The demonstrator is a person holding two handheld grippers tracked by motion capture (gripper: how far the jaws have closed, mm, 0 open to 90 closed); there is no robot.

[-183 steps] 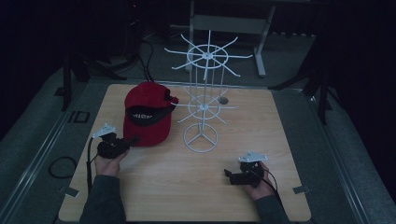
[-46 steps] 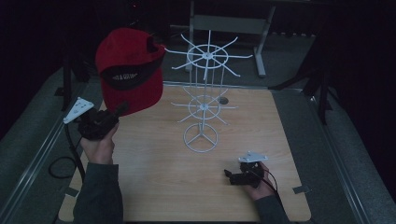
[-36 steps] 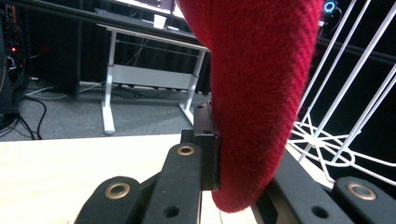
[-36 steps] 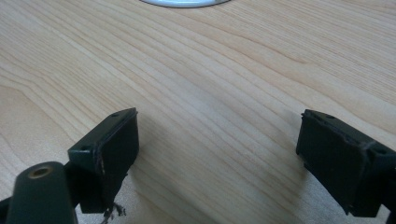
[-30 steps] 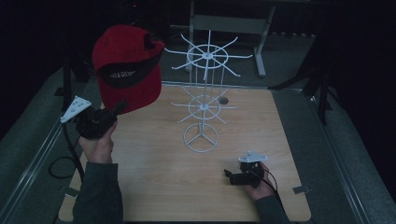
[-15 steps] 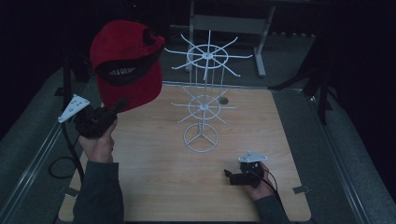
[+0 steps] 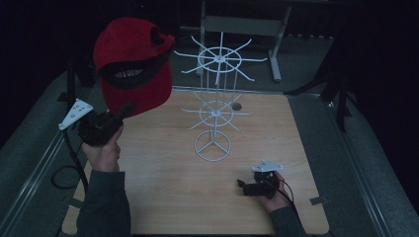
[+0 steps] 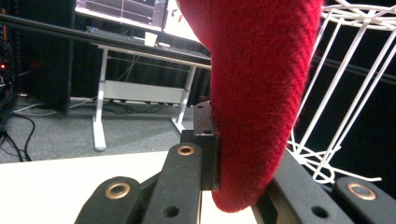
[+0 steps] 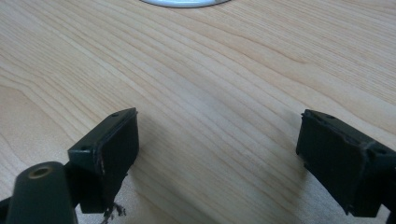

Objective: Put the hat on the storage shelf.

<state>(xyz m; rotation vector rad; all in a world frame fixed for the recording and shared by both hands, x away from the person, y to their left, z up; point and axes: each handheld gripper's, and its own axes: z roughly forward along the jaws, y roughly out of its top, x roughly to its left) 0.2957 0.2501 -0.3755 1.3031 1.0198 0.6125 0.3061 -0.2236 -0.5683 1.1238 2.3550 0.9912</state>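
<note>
A red cap (image 7: 131,64) with a black underside hangs in the air to the left of the white wire rack (image 7: 212,144), about level with the rack's top wheel. My left gripper (image 7: 126,109) is shut on the cap's lower edge from below. In the left gripper view the red fabric (image 8: 261,93) is pinched between the black jaws of that gripper (image 8: 243,158), with the rack's wires (image 8: 336,93) just to the right. My right gripper (image 7: 242,185) rests low over the table near the front right. Its jaws (image 9: 224,154) stand wide apart over bare wood.
The rack stands mid-table on a round base (image 9: 182,2) and has two tiers of spokes. The wooden table (image 7: 163,192) has grey floor on both sides. A desk frame (image 8: 140,88) and monitors stand behind the table.
In the oldest frame the cap lay on the table beside the rack; now it is held high. Over the last second it tipped slightly upward. The right gripper has not moved.
</note>
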